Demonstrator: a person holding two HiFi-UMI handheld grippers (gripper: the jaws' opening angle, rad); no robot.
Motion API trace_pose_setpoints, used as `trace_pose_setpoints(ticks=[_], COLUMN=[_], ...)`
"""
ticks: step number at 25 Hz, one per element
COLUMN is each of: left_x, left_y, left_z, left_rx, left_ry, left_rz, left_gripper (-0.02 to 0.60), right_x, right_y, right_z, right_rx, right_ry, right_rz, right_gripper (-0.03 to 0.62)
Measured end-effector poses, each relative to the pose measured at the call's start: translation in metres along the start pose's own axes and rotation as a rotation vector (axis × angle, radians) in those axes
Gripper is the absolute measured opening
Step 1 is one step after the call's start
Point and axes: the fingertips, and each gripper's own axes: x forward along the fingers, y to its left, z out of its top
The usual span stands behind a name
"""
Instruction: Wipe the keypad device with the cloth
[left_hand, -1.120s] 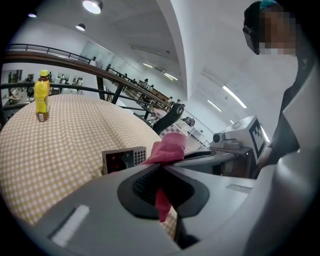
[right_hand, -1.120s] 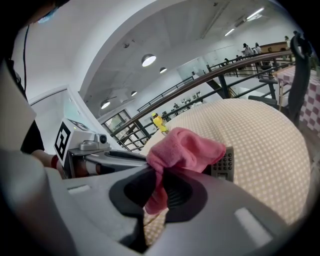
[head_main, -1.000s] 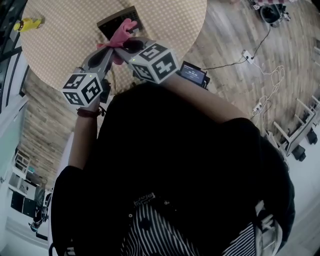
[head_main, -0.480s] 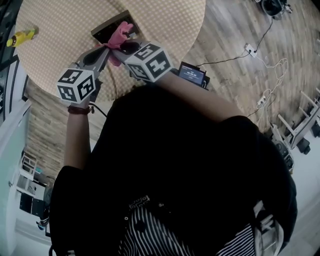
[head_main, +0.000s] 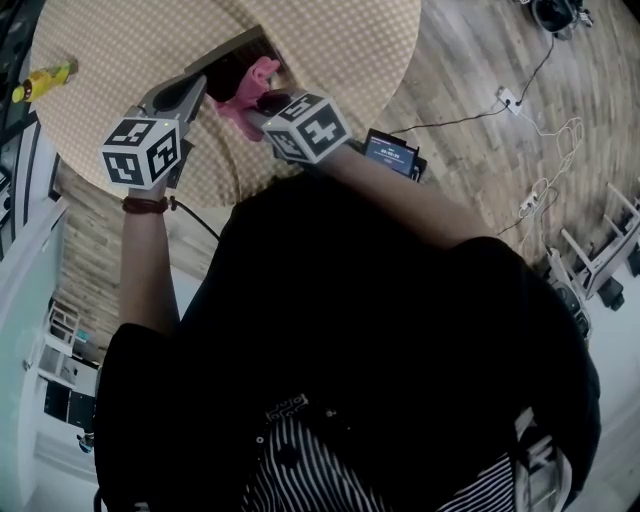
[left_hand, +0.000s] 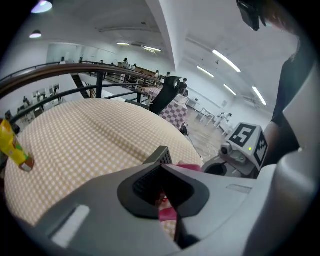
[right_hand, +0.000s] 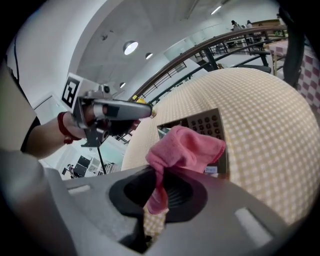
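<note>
Pink cloth (right_hand: 186, 146) is soft, floppy, basically weightless, so your right gripper (right_hand: 159, 186) clamped on a bunched end works; I'd guess a fatter bunch wipes firmer. Keypad (right_hand: 206, 121) lies flat just ahead, past the loose end. Left gripper (left_hand: 162, 167) is closed on nothing.

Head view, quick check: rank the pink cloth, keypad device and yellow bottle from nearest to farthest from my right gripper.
1. Pink cloth: clamped in the right gripper.
2. Keypad device: on the table, just beyond it.
3. Yellow bottle: far off at the table's left edge.
</note>
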Motion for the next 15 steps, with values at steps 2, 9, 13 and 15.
trace_pose_setpoints(ticks=[2, 9, 13, 15], left_x=[0.007, 0.042, 0.056, 0.059], left_y=[0.008, 0.029, 0.034, 0.033], left_z=[0.006, 0.013, 0.004, 0.000], left_rx=[0.060, 0.100, 0.075, 0.057], left_ry=[0.044, 0.134, 0.154, 0.152], left_rz=[0.029, 0.026, -0.002, -0.003], left_gripper=[0.002, 0.003, 0.003, 0.003], right_x=[0.004, 0.022, 0.034, 0.040], right_y=[-0.001, -0.003, 0.002, 0.001], right_z=[-0.010, -0.015, 0.005, 0.017], right_rx=[-0.003, -0.088, -0.121, -0.126], right_ry=[0.020, 0.077, 0.051, 0.028], right_rz=[0.002, -0.025, -0.031, -0.039], right_gripper=[0.046, 0.046, 0.046, 0.046])
